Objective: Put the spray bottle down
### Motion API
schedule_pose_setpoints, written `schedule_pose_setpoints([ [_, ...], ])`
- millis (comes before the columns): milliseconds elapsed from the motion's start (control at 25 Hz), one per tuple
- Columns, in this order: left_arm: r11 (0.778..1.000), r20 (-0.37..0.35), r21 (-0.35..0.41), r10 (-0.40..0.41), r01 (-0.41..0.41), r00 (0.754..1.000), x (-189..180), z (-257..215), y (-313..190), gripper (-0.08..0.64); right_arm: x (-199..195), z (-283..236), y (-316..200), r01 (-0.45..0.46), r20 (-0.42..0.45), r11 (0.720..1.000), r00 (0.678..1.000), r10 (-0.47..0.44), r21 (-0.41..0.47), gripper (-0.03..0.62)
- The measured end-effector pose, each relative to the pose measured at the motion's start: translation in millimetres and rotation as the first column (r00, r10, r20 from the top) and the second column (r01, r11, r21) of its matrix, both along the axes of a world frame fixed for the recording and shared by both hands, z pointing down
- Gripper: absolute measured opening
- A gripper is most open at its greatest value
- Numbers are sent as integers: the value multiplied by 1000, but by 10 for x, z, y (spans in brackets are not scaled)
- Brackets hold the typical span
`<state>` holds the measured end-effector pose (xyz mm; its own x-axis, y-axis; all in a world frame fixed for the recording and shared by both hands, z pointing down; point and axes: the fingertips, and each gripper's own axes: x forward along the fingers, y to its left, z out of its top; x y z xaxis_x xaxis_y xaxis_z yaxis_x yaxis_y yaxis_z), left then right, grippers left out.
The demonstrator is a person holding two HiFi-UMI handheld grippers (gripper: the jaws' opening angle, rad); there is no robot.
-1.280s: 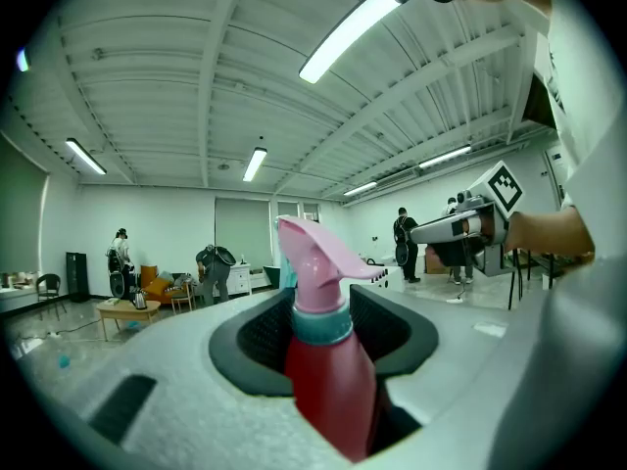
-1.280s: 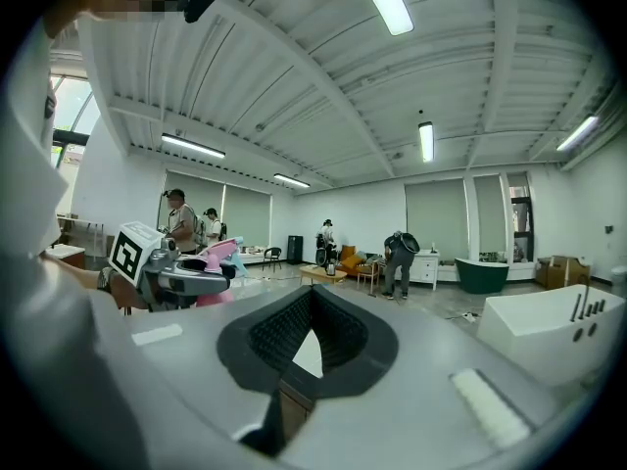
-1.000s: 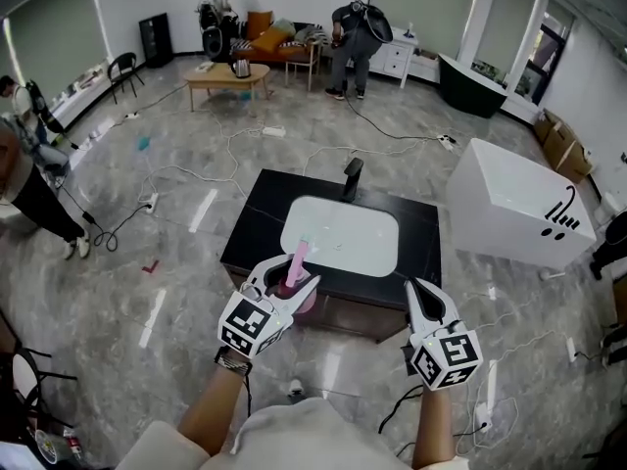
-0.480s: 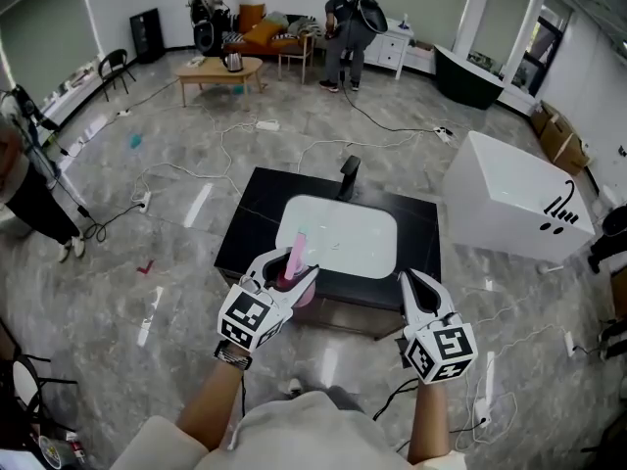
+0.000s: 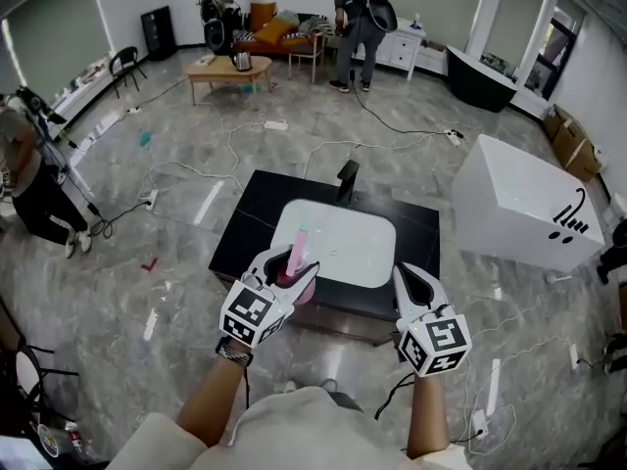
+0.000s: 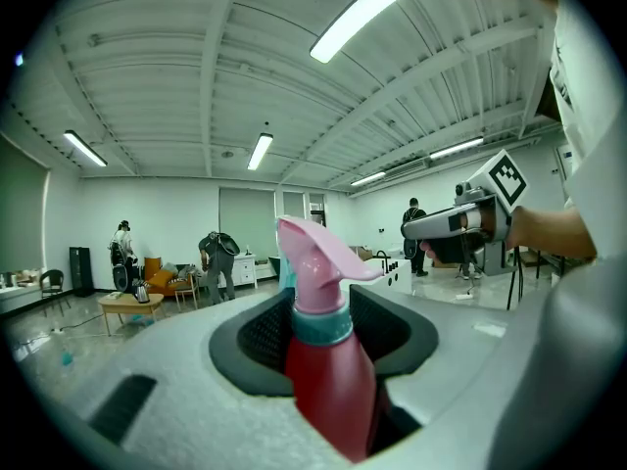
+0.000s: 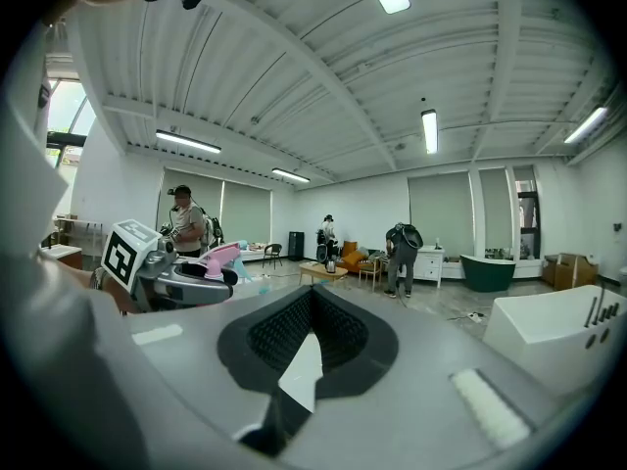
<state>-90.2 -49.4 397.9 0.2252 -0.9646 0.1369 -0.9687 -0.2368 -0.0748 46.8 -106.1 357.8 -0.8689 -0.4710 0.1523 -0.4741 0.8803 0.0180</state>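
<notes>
The left tool (image 5: 288, 271) clamps an upright red plastic spray bottle (image 6: 328, 385) with a pink nozzle by the black table (image 5: 241, 225); the right tool (image 5: 412, 284) has its tips together, empty.

No legible text, brand names or numbers in any view. The only markings are these:
- Black-and-white square code patterns on the cube (image 5: 253, 313) of the left gripper (image 5: 286, 267), lower left of centre in the head view. They are patterns, not characters.
- The same kind of codes on the cube (image 5: 432, 341) of the right gripper (image 5: 408, 278), lower right of centre.
- One code face each at upper right of the left gripper view and at left of the right gripper view.
- The white box (image 5: 509, 189), right side of the head view, has a black line drawing (image 5: 576, 213) with dots. No letters.
</notes>
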Motion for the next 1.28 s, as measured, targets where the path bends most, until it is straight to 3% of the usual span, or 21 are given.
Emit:
schedule_pose_setpoints([
  [360,998,24,15,-61,61,998,217,-30,-317,183,24,110,-323,98,1,995,995,-98,-25,6],
  [640,993,39,-3,-121,121,992,105,64,-473,183,-127,233,-513,154,4,987,988,-154,-44,6],
  [920,992,34,13,-129,128,991,-308,83,-920,182,-497,320,-860,167,-8,985,986,-168,-49,6],
  [1280,995,21,21,-101,100,995,-1063,141,-1890,181,-1189,377,-1470,136,13,987,991,-135,-90,6],
])
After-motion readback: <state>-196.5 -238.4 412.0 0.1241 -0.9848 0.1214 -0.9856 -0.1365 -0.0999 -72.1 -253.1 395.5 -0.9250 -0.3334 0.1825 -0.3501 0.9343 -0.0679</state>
